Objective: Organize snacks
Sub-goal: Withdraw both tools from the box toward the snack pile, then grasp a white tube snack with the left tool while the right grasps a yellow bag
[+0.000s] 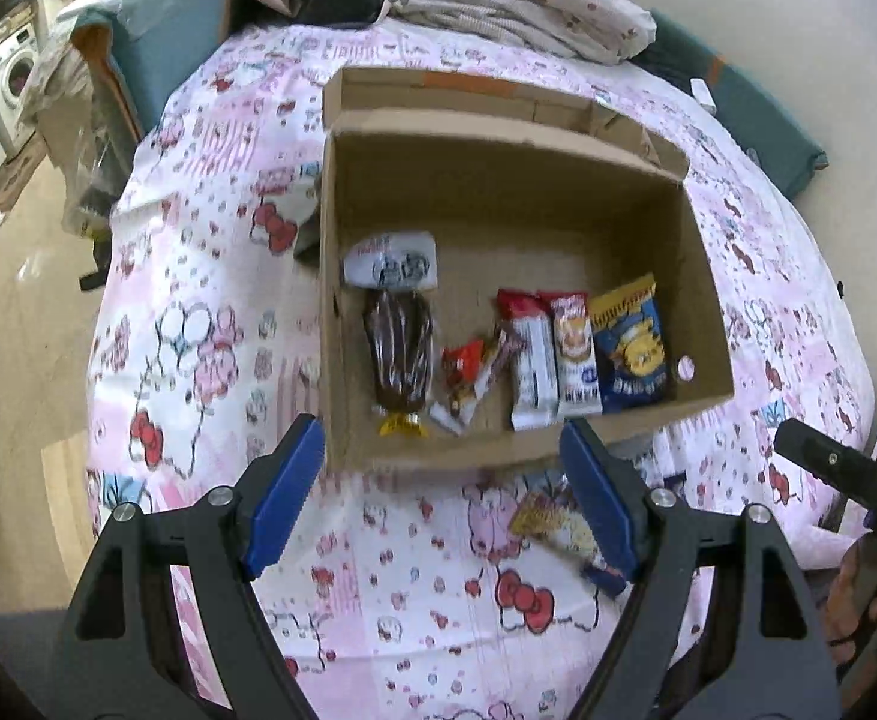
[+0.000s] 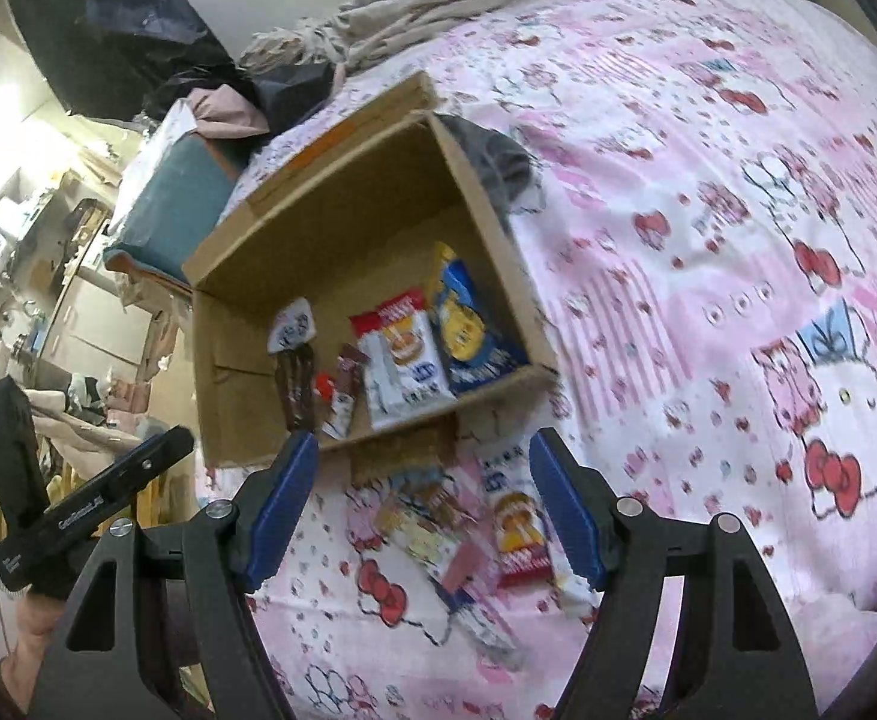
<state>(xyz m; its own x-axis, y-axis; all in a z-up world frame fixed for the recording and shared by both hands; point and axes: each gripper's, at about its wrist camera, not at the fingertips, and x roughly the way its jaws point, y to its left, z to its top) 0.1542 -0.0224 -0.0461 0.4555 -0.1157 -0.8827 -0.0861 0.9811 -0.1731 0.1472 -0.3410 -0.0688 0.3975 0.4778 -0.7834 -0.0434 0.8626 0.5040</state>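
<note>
Box (image 1: 702, 276) far half bare; near row of snacks (image 1: 564, 354) blocks floor.

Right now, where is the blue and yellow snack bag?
The blue and yellow snack bag lies inside the cardboard box, in its near right corner in the left wrist view, beside the red-and-white packets.

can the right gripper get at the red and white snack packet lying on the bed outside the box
Probably yes. The right gripper is open and empty, with the red-and-white packet lying on the sheet between its fingers, outside the box. Another wrapper lies close beside it and could get pinched too.
</note>
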